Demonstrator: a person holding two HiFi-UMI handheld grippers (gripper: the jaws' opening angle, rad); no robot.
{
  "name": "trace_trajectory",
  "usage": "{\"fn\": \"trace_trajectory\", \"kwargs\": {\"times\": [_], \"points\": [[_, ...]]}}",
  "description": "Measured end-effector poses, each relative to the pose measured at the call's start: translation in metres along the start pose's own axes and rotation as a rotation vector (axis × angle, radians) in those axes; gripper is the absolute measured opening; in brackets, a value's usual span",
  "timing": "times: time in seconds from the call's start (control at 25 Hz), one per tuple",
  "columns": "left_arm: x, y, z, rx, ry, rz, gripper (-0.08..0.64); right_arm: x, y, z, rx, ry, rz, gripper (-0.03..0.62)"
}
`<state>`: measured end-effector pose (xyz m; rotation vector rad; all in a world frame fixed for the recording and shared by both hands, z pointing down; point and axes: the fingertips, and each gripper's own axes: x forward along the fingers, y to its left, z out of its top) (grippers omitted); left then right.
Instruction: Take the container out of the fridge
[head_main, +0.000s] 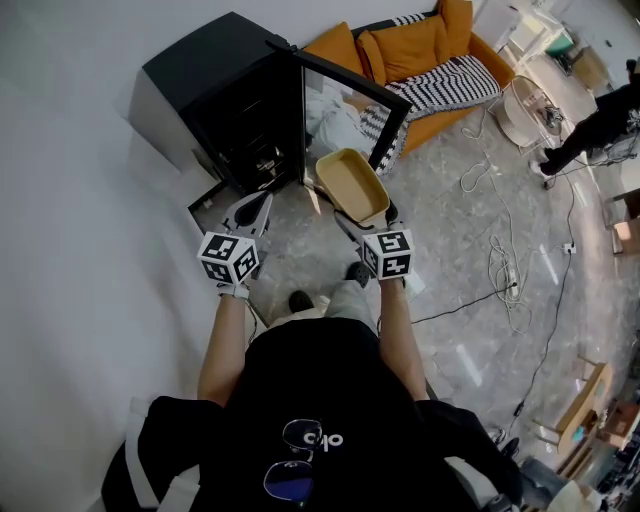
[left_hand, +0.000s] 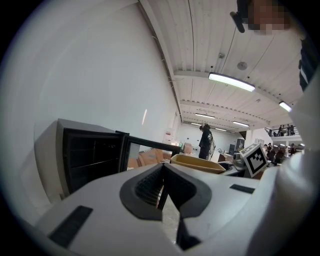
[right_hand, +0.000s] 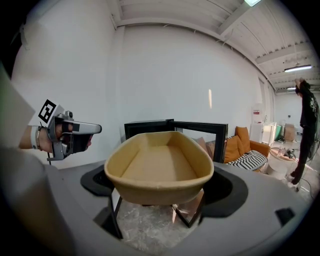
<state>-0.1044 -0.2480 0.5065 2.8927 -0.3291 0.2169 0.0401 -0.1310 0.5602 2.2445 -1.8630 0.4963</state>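
The tan oval container (head_main: 352, 183) is outside the black fridge (head_main: 215, 95), held in the air in front of its open glass door (head_main: 350, 110). My right gripper (head_main: 352, 222) is shut on the container's near end. In the right gripper view the container (right_hand: 160, 167) is empty and level, clamped by the right gripper (right_hand: 160, 195), with the fridge (right_hand: 150, 127) behind it. My left gripper (head_main: 262, 205) hovers low by the fridge's open front. Its jaws meet with nothing between them in the left gripper view (left_hand: 162, 172), where the container (left_hand: 195, 162) shows to the right.
A white wall (head_main: 70, 200) runs along the left, behind the fridge. An orange sofa (head_main: 420, 50) with a striped cushion stands past the door. Cables (head_main: 500, 270) trail over the marble floor at the right. A person (head_main: 600, 120) stands far right near a round white table (head_main: 525, 110).
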Motion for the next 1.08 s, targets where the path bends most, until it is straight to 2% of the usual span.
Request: {"fn": "trace_trajectory", "kwargs": {"times": [1.08], "points": [[0.0024,-0.0023,-0.0027,-0.014,0.003,-0.011,0.003,-0.0031,-0.0028,-0.0017,0.002,0.001,-0.011,0.525]]}}
